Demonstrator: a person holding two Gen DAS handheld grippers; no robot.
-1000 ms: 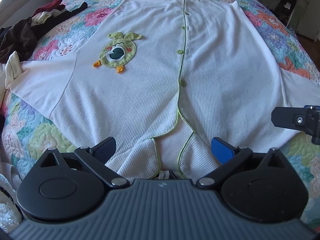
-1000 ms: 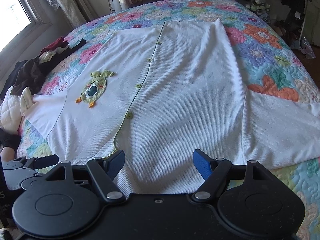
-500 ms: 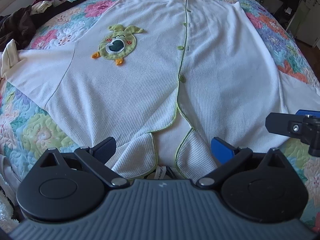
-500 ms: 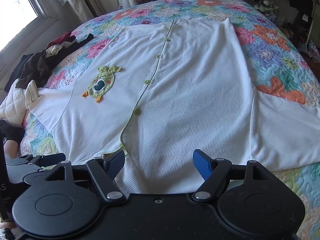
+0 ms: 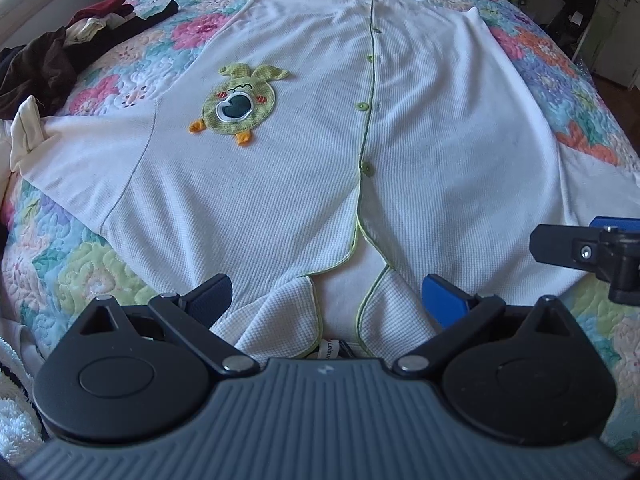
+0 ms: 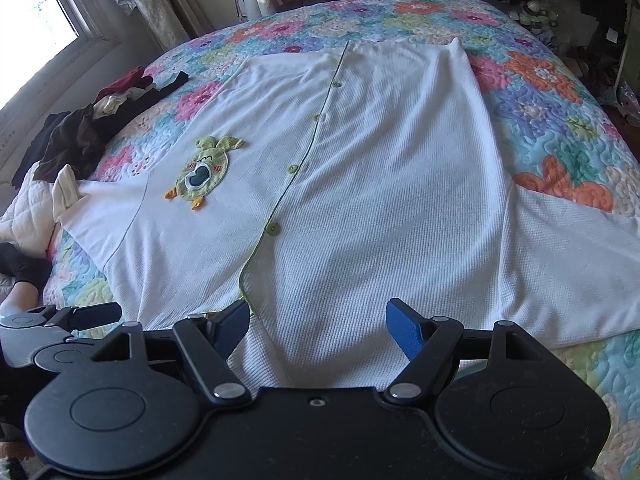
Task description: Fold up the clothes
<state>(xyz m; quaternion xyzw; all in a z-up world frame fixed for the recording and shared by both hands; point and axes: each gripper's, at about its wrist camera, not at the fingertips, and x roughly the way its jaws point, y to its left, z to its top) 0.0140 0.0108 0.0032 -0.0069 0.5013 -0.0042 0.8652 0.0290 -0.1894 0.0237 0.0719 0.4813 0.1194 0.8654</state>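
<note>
Open room over the spread garment, clutter at the left edge

Nothing is being stood on the white garment point(image 6: 384, 184), so the bed point(image 6: 552, 128) is being left passable above it; the left side is being crowded by a heap of dark clothes point(image 6: 80, 132), and the right gripper point(image 5: 576, 248) is being held at the near right.

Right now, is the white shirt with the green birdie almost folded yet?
Not yet. Done: the white shirt lies spread flat and buttoned on the quilt, its green birdie patch facing up. In hand: nothing; the left tongs and right tongs are both open near the collar end. Left: every fold, plus the clothes pile by the window.
</note>
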